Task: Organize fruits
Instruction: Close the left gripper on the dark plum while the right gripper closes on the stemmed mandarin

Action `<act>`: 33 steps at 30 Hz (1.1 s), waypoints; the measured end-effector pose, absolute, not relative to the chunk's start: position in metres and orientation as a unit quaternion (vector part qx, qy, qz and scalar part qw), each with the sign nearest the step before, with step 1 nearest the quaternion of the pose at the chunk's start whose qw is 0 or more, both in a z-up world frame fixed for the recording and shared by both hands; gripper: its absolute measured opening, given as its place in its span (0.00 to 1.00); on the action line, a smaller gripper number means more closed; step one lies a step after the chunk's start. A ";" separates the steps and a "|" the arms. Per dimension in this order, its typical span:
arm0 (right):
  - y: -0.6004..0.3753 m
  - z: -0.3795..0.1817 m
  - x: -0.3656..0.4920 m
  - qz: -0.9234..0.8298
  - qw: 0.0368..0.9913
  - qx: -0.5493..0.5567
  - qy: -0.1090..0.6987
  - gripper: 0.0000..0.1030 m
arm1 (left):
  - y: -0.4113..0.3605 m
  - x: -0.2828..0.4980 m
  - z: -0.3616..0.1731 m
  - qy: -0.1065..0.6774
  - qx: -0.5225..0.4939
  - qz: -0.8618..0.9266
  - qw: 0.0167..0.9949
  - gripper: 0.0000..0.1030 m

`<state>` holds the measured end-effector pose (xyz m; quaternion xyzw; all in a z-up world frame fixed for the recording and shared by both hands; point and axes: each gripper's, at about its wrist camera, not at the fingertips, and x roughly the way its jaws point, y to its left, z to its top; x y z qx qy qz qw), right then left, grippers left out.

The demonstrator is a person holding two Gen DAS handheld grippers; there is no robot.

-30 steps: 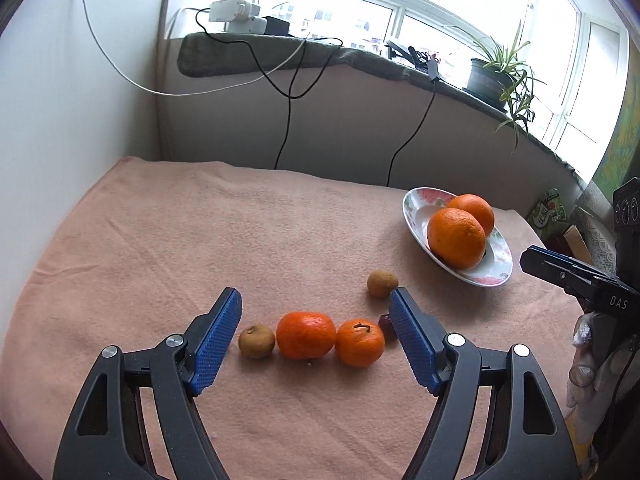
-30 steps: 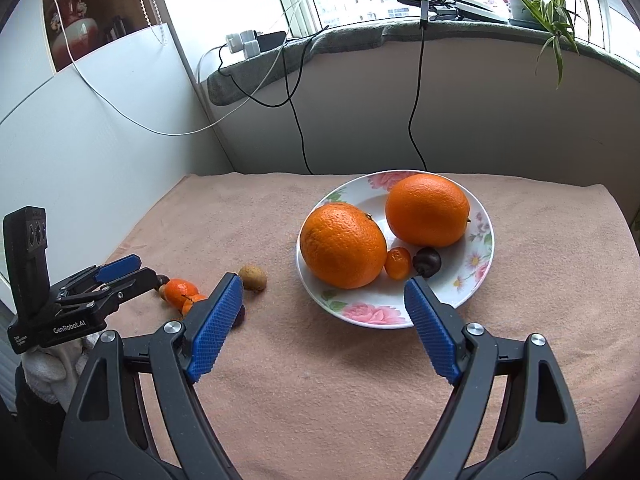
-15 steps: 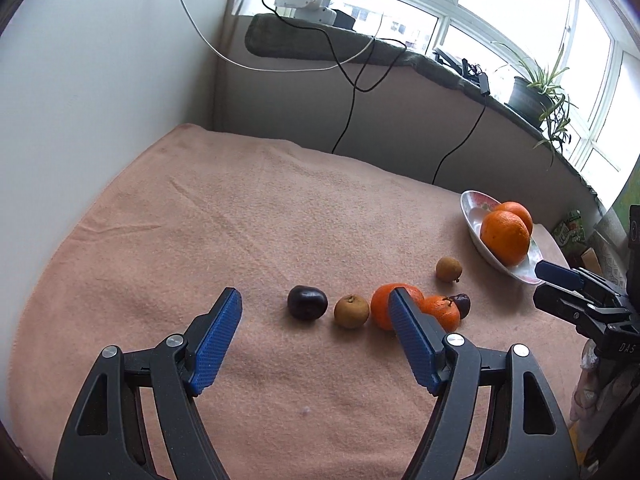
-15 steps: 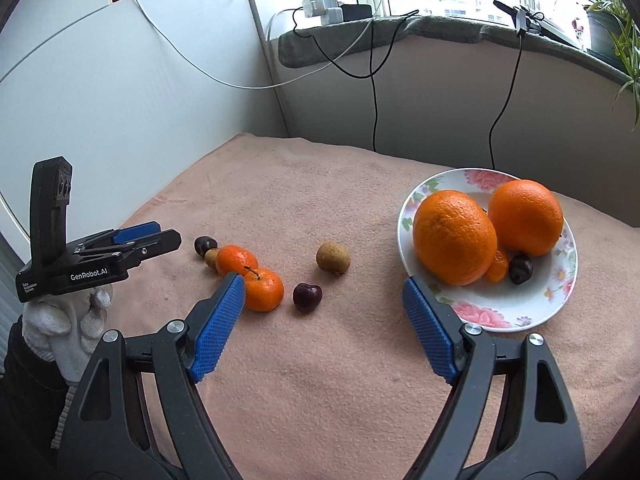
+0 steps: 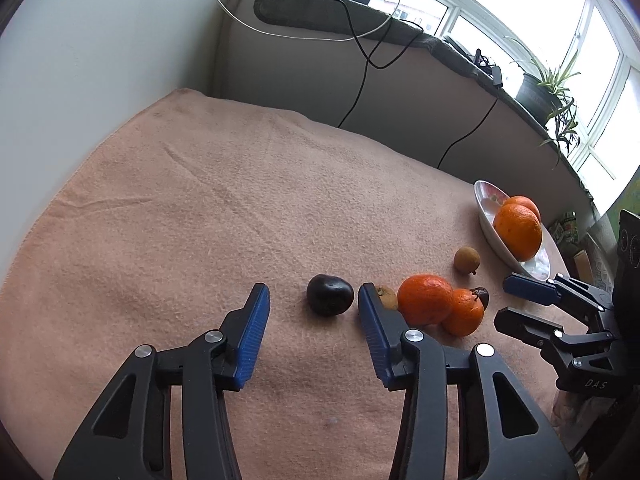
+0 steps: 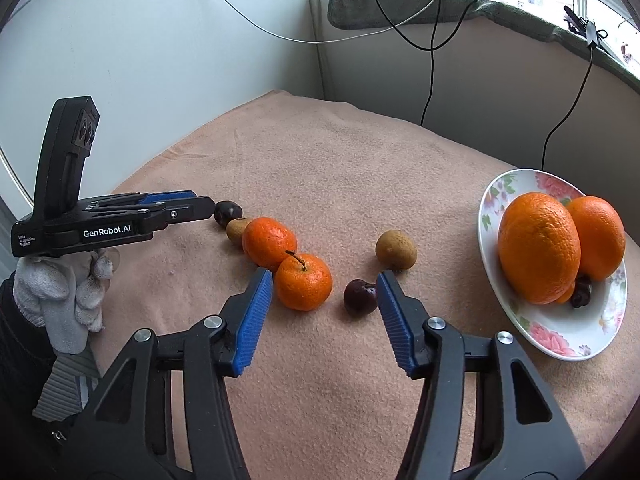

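Left tool [image 5: 312, 308] jaws just narrowing, dark plum [image 5: 330, 294] between, pads not touching; right tool [image 6: 325, 290] likewise around mandarin [image 6: 304, 282] and cherry [image 6: 359, 297]; plate [image 6: 556, 332] fruits partly hidden behind oranges [image 6: 538, 246].

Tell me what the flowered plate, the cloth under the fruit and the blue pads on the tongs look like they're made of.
Flowered plate: probably glazed ceramic; glossy white with a printed pink floral rim, though melamine could look similar.
Cloth: soft peach fleece or terry towel; matte, fuzzy nap with creases.
Blue pads: likely rubber or soft plastic; matte with fine ridges, mounted on black hard-plastic arms.
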<state>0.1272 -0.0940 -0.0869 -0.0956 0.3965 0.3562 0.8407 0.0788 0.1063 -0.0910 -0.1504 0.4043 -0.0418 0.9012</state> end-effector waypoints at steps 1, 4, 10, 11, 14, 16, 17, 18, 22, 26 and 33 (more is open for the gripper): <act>-0.093 -0.088 0.129 0.357 0.840 -0.097 0.397 0.54 | 0.105 0.080 -0.092 0.407 -0.149 -0.045 0.900 0.42; -0.088 -0.091 0.130 0.359 0.837 -0.102 0.399 0.52 | 0.103 0.083 -0.095 0.411 -0.150 -0.051 0.898 0.39; -0.081 -0.098 0.134 0.364 0.831 -0.114 0.405 0.48 | 0.101 0.089 -0.100 0.419 -0.150 -0.054 0.894 0.34; -0.080 -0.098 0.134 0.364 0.830 -0.115 0.406 0.48 | 0.101 0.088 -0.101 0.420 -0.150 -0.055 0.894 0.33; -0.076 -0.099 0.136 0.367 0.829 -0.121 0.403 0.48 | 0.102 0.089 -0.102 0.422 -0.152 -0.057 0.892 0.31; -0.075 -0.099 0.136 0.369 0.828 -0.125 0.403 0.47 | 0.102 0.090 -0.102 0.423 -0.151 -0.061 0.891 0.28; -0.073 -0.100 0.137 0.369 0.828 -0.129 0.402 0.47 | 0.102 0.090 -0.103 0.424 -0.152 -0.064 0.891 0.26; -0.072 -0.099 0.136 0.369 0.828 -0.133 0.401 0.47 | 0.101 0.091 -0.103 0.424 -0.152 -0.065 0.890 0.25; -0.066 -0.101 0.132 0.372 0.824 -0.157 0.398 0.39 | 0.099 0.091 -0.102 0.423 -0.145 -0.063 0.892 0.25; -0.060 -0.102 0.130 0.372 0.821 -0.181 0.394 0.37 | 0.100 0.090 -0.101 0.420 -0.151 -0.063 0.893 0.24; -0.064 -0.101 0.128 0.371 0.824 -0.168 0.393 0.36 | 0.101 0.086 -0.098 0.413 -0.157 -0.063 0.895 0.24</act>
